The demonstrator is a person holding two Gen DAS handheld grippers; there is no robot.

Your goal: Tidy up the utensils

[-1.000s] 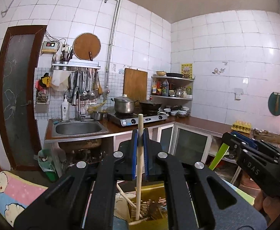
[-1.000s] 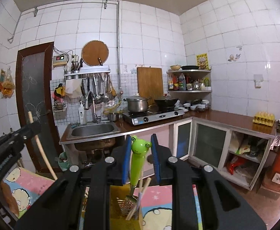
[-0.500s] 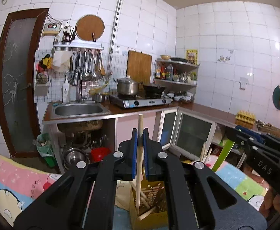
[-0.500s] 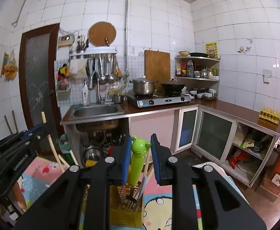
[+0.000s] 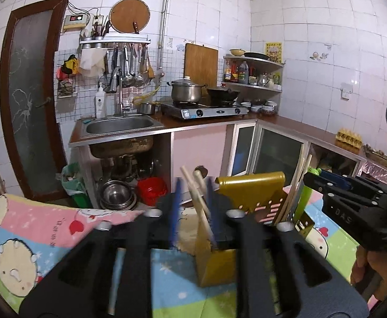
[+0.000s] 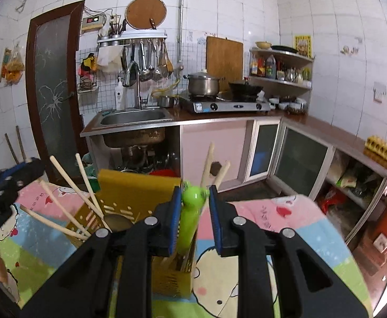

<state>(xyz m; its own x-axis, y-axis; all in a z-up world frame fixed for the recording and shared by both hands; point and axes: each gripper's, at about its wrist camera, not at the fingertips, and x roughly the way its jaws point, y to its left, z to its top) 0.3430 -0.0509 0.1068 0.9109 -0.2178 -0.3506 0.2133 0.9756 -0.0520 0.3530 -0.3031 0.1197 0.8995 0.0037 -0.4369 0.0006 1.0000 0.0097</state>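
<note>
Left gripper [image 5: 193,206]: jaws have just been opening; blue pads now apart, a pale wooden stick [image 5: 201,212] leaning between them, no pad pressing it.
Right gripper [image 6: 192,206]: jaws have just been opening; a gap shows on each side of the green frog-headed utensil [image 6: 190,209] standing between the pads.
Yellow utensil holder [image 6: 138,188]: on the cartoon-print cloth [image 6: 273,217], just beyond both grippers; chopsticks [image 6: 69,206] lean out of its left compartment, the frog utensil stands in its right, near one.
Counter, far: steel sink [image 6: 134,116] at left, gas stove [image 6: 225,104] with lidded pot [image 6: 202,84] to its right.
Wall, farthest: ladles hang on a rack [image 6: 132,37] above the sink.
</note>
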